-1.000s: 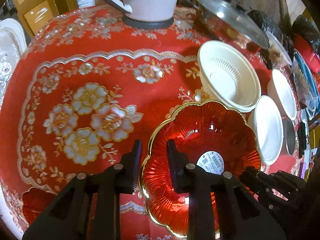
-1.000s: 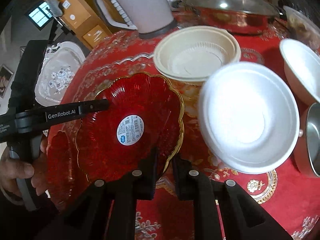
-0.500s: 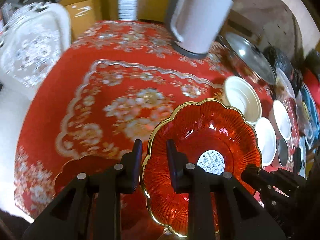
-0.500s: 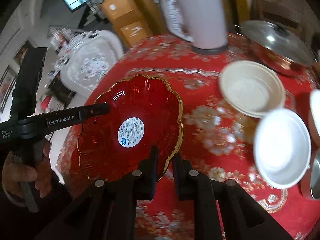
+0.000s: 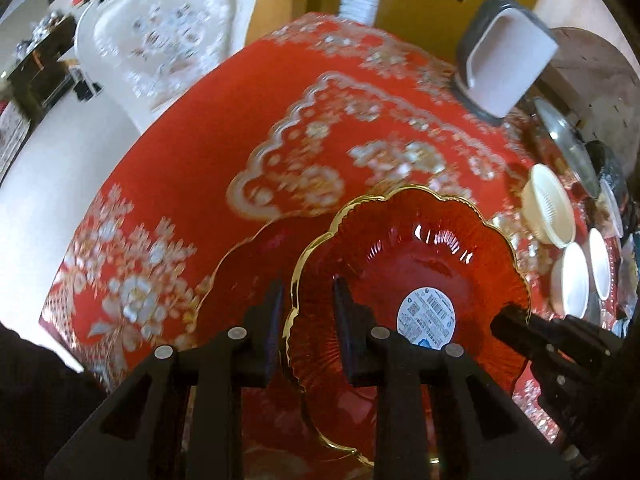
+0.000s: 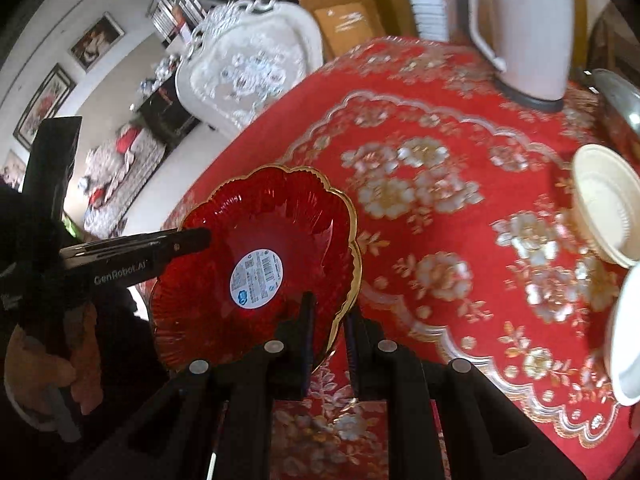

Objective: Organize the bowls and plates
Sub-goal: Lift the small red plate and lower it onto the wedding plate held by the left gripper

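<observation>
- Both grippers grip one red glass plate (image 5: 420, 276) by its gold scalloped rim, on opposite edges.
- Left gripper (image 5: 308, 312): its two black fingers (image 5: 274, 320) straddle the plate's near rim, one outside and one inside the dish, closed onto the glass.
- Right gripper (image 6: 330, 324): its fingers (image 6: 306, 328) pinch the rim the same way, one in front of the gold edge and one behind it; in the left wrist view its black tip reaches the plate's far-right edge.
- Just past the left fingers, inside the dish, sits a round white-and-blue barcode sticker (image 5: 426, 316).
- Beside the left gripper's outer finger, and partly under the held plate, a second red plate (image 5: 248, 276) lies on the cloth; whether the two touch I cannot tell.
- Below both, a red tablecloth (image 6: 460, 152) with pale floral print covers the table.
- Farther out, to the right of the right fingers, a cream ribbed bowl (image 6: 608, 204) stands on the cloth, with a white bowl (image 6: 626, 340) nearer the right edge.
- Far ahead of the fingers stands a white kettle (image 6: 528, 28) on a dark base, a glass-lidded pot (image 5: 568, 144) just beside it.
- Beyond the table's left edge stands a white embroidered chair back (image 6: 248, 72).
- At the far left of the right wrist view, a person's hand (image 6: 52, 364) holds the left gripper's handle.
</observation>
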{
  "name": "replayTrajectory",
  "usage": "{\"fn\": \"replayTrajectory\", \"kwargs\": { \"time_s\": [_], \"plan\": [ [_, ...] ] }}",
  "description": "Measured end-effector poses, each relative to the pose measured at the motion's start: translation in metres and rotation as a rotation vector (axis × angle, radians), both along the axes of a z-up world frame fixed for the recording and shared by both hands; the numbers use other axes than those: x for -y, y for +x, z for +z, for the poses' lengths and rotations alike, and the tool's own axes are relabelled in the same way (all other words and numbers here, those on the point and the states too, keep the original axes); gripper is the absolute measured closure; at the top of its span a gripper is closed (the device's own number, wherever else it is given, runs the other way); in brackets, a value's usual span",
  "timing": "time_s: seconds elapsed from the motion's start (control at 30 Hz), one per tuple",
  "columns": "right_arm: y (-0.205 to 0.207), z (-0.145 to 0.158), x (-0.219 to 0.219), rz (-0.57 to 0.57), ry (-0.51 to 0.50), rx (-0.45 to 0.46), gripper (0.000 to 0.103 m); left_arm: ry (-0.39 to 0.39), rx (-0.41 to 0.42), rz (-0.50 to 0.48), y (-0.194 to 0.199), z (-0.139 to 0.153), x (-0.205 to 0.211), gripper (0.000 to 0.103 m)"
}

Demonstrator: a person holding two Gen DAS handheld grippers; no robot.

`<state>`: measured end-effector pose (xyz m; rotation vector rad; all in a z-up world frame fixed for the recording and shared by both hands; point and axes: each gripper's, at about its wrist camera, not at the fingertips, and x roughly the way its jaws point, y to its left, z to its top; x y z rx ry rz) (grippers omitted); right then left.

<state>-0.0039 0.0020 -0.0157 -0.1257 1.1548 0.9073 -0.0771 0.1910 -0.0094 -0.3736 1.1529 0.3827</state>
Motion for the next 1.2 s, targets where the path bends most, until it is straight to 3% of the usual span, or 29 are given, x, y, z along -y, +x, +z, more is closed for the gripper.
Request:
{"fn": "replayTrajectory", "kwargs": {
  "time_s": [0.4,0.73,0.87,0.97,1.1,1.2],
  "plan": [
    [-0.01,-0.03,-0.036,0.09,-0.107,0.0,0.087,0.012,-0.068,0.05,-0.022,-0.041,-0.013,0.081],
    [-0.011,-0.048,-0.065,0.148,-0.217,0.032,0.08,0.089,-0.113,0.056,-0.024,-0.06,-0.01,0.081],
    [-0.016,-0.055,-0.071,0.171,-0.24,0.031,0.074,0.117,-0.119,0.061,-0.026,-0.064,-0.009,0.081],
    [-0.018,-0.056,-0.074,0.189,-0.248,0.03,0.064,0.131,-0.119,0.063,-0.024,-0.064,-0.009,0.081],
    [-0.024,-0.053,-0.076,0.213,-0.287,0.034,0.06,0.147,-0.116,0.069,-0.021,-0.065,-0.007,0.081],
    [-0.026,-0.048,-0.072,0.204,-0.299,0.041,0.049,0.18,-0.113,0.068,-0.02,-0.063,-0.005,0.081]
  ]
}}
